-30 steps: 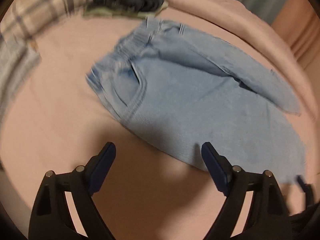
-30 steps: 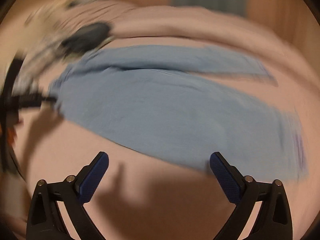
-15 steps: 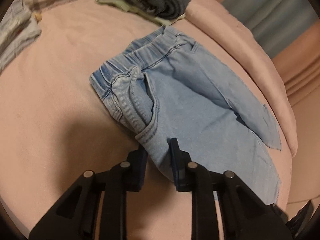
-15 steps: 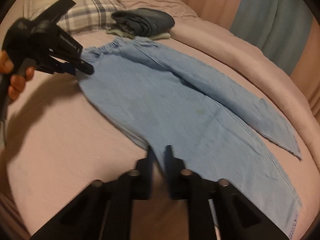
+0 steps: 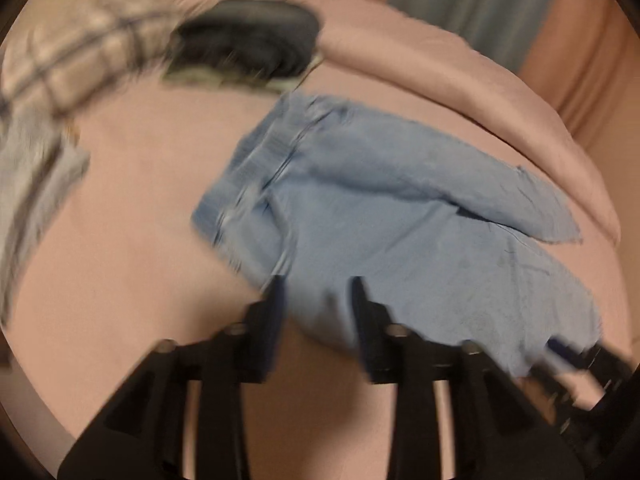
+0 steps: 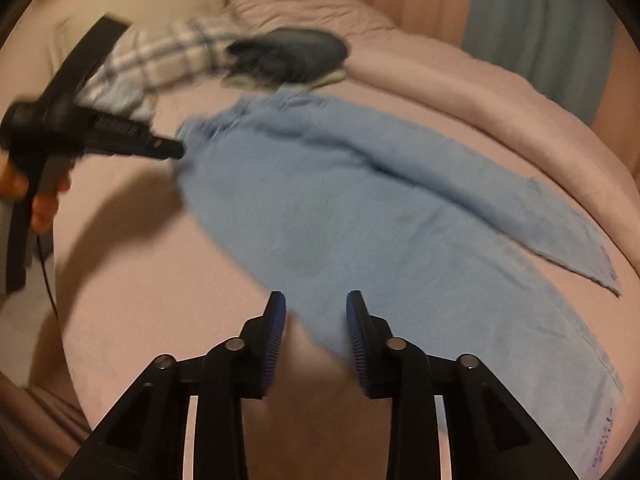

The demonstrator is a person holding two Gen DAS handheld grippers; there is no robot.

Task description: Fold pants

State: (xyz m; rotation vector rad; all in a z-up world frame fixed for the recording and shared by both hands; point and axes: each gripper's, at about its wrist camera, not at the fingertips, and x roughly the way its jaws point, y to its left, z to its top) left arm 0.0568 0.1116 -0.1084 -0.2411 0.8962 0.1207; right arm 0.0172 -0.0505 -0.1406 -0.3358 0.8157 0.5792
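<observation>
The light blue denim pants [image 5: 400, 216] lay flat on the pink bed sheet [image 5: 132, 240], 2 legs apart. The left gripper [image 5: 316, 288] stood partly spread at their near waist edge, the right gripper [image 6: 316, 304] likewise partly spread at a leg's near edge

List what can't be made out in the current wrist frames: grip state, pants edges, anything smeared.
- Left gripper, left wrist view: motion blur; fingers apart around the pants edge, contact unclear.
- Right gripper, right wrist view: same; fingers apart, denim between, pinch unclear.
- Near leg hem, right wrist view: cut off by the lens edge.
- Dark folded clothes, both views: blurred, item count unreadable.
</observation>
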